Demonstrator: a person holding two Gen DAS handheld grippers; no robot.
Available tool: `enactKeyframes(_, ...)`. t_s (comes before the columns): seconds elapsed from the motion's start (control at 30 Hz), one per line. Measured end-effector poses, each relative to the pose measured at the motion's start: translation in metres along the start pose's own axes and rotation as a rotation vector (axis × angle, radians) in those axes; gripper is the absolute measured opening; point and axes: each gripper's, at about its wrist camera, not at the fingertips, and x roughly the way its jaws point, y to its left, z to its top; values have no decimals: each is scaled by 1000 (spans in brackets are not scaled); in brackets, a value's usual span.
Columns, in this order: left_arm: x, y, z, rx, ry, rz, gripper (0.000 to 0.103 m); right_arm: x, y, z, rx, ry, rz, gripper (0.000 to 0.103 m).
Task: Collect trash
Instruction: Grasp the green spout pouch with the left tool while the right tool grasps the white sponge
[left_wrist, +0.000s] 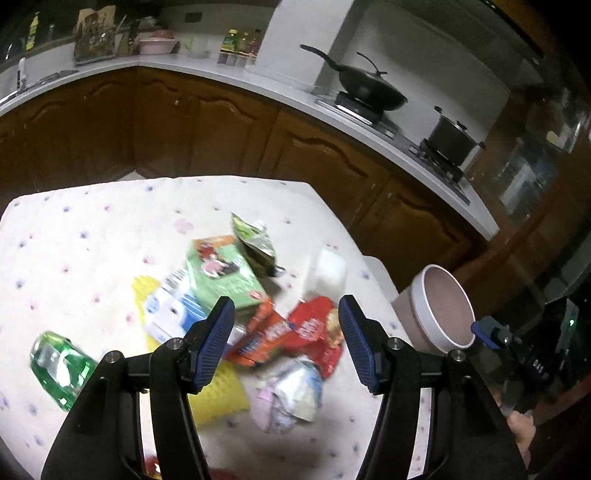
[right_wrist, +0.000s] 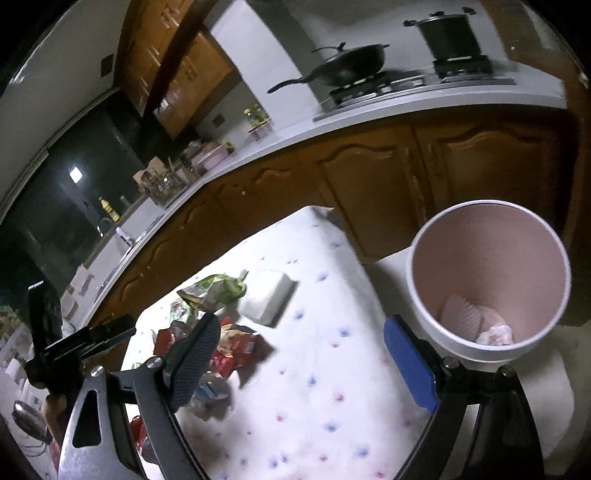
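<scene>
Left of the left tongs (left_wrist: 286, 341) a green bottle (left_wrist: 61, 363) lies on the surface (left_wrist: 92, 236). These tongs stand apart, empty, above red wrappers (left_wrist: 314, 332), with a green carton (left_wrist: 225, 275) just beyond their left finger. Between both tongs sits a white box (right_wrist: 267, 297). The right tongs (right_wrist: 304, 363) gape wide, empty. To their right, just past the blue finger, the bin (right_wrist: 436, 332) holds crumpled trash (right_wrist: 496, 334).

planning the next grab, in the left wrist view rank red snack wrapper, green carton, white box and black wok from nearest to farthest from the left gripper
1. red snack wrapper, between the left gripper fingers
2. green carton, just beyond, left
3. white box, farther, right
4. black wok, on the far stove
</scene>
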Motion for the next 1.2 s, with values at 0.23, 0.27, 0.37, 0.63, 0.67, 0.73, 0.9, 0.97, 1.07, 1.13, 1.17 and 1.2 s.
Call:
enactKeyframes(0.23, 12, 27, 28, -14, 17, 22, 59, 32, 20, 4, -27, 45, 27, 91)
enactKeyframes(0.27, 16, 30, 34, -13, 26, 25, 59, 36, 21, 5, -28, 53, 33, 91)
enactKeyframes(0.37, 28, 39, 50, -28, 40, 27, 59, 57, 27, 10, -28, 86, 50, 91)
enactKeyframes(0.63, 88, 47, 89, -10, 165, 21, 59, 113, 39, 18, -8, 164, 46, 91)
enactKeyframes(0.67, 95, 48, 92, -9, 183, 15, 59, 121, 40, 19, -3, 176, 47, 91)
enactKeyframes(0.73, 115, 51, 98, -9, 229, 9, 59, 141, 41, 20, 21, 213, 53, 90)
enactKeyframes(0.9, 162, 57, 105, 0, 362, 5, 58, 173, 37, 23, 72, 273, 39, 80)
enactKeyframes(0.97, 175, 57, 104, 17, 394, 24, 57, 182, 34, 24, 83, 290, 33, 78)
enactKeyframes(1.07, 186, 60, 99, 19, 430, 2, 36, 193, 31, 23, 105, 312, 37, 67)
enactKeyframes(1.13, 191, 61, 94, 21, 453, -33, 18, 199, 28, 21, 121, 329, 41, 59)
enactKeyframes(1.17, 190, 61, 93, 21, 453, -48, 16, 201, 27, 19, 126, 336, 41, 53)
enactKeyframes(1.2, 190, 60, 91, 24, 448, -54, 13, 204, 26, 17, 134, 344, 46, 47)
